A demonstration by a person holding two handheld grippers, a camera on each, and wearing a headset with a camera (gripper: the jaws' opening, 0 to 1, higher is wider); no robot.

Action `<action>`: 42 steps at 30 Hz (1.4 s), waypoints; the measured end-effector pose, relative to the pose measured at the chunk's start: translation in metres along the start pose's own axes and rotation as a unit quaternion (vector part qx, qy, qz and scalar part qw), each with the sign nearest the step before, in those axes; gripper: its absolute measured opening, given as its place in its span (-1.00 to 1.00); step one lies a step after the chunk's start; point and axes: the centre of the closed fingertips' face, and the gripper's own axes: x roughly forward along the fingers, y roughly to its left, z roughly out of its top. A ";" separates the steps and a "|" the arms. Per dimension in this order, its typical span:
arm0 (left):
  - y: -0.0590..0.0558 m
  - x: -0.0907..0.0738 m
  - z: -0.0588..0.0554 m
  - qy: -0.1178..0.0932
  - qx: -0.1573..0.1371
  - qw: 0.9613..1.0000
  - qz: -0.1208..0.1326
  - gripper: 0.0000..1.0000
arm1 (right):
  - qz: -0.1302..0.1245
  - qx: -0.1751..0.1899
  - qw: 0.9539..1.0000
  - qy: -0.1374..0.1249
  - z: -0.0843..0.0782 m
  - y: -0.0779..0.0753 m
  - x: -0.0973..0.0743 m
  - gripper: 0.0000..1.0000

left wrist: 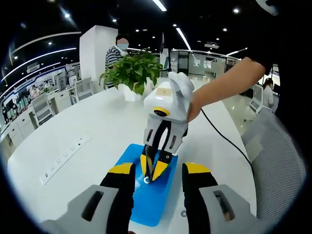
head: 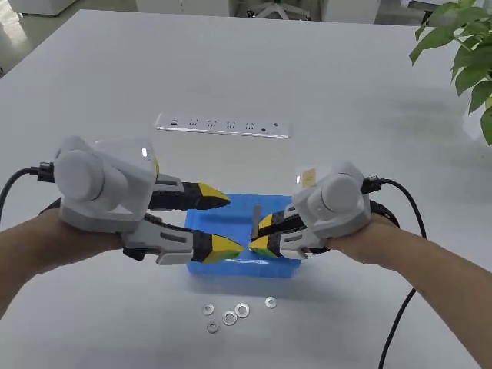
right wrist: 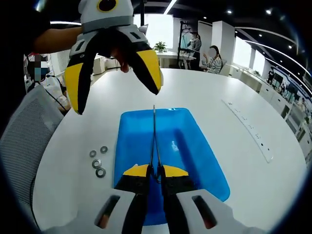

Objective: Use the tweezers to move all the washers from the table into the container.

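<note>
Looks barely under way: on the white table, blue container with nothing clearly inside. Left gripper hovering over it with jaws spread wide and empty, right gripper pinched narrow on the tweezers (a tiny ring at their tips, maybe one washer, hard to tell). Left to move: five washers loose on the table near the container's front wall.

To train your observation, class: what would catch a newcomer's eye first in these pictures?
The blue container stands out, with both claws at it: the right claw shut on tweezers, the left claw open. Loose washers lie on the table beside its near edge.
</note>
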 end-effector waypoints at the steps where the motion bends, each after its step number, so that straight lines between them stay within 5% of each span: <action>1: 0.000 0.001 0.000 0.001 0.005 1.000 -0.002 -0.22 | 0.000 0.000 1.000 0.000 0.000 0.000 0.000 -0.80; 23: 0.007 0.027 0.010 0.007 0.058 0.998 -0.028 -0.84 | 0.008 -0.025 1.000 -0.002 0.000 0.002 0.000 -0.79; 42: 0.007 0.029 0.011 0.010 0.068 0.997 -0.027 -0.89 | 0.001 -0.032 0.999 0.005 0.001 0.000 -0.002 -0.73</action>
